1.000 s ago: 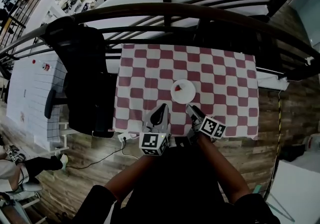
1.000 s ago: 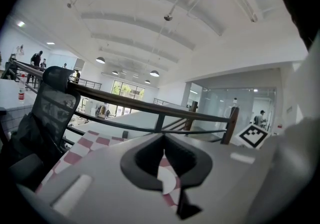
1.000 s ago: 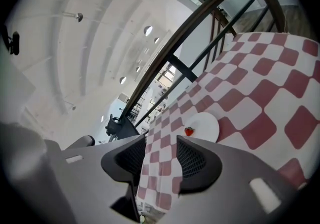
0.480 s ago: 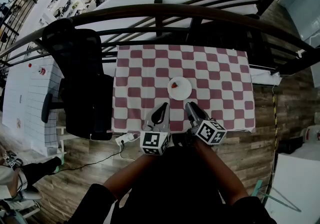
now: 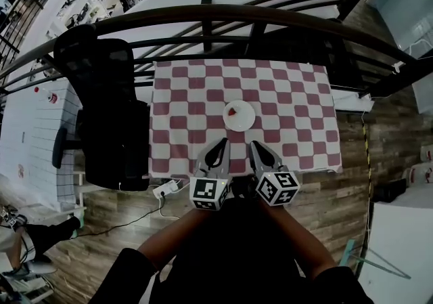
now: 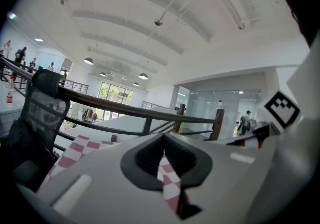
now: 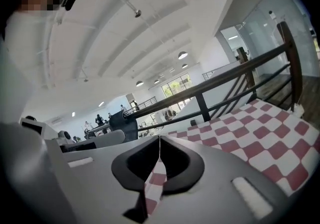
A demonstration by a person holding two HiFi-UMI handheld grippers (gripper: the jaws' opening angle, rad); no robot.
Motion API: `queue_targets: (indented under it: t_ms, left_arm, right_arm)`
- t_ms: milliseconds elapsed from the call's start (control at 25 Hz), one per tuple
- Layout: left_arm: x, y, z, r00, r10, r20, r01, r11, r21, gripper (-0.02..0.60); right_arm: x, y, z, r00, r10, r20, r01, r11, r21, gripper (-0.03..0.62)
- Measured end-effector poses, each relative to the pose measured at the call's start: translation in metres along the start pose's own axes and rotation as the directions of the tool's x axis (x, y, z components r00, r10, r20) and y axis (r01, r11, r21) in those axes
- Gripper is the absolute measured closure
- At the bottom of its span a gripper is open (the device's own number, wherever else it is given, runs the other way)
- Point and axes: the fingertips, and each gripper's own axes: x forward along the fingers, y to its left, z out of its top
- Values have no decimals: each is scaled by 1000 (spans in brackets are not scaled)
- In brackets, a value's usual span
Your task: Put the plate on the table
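Plate sits flat on the checkered table, just above frame centre, with a small red bit on its left part. Both grippers are low centre, at the table's near edge, apart from the plate. Left gripper: jaws together, nothing between them. Right gripper: jaws together, empty as well. Black chair at the table's left side. Dark railing arcs across the upper frame beyond the table.
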Motion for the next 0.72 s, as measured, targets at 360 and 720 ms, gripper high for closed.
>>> queue_targets:
  t_ms: [360,720]
  left_arm:
    - [-12,-6,5,999,-37,18,36,998,59,574]
    - [-16,-8,7,998,-54,21,51,993,108,574]
  right_arm:
    - [-10,27,6,999,-19,41,27,976,-218,595]
    - [-15,45,12,995,-20,94,49,948,-314,597]
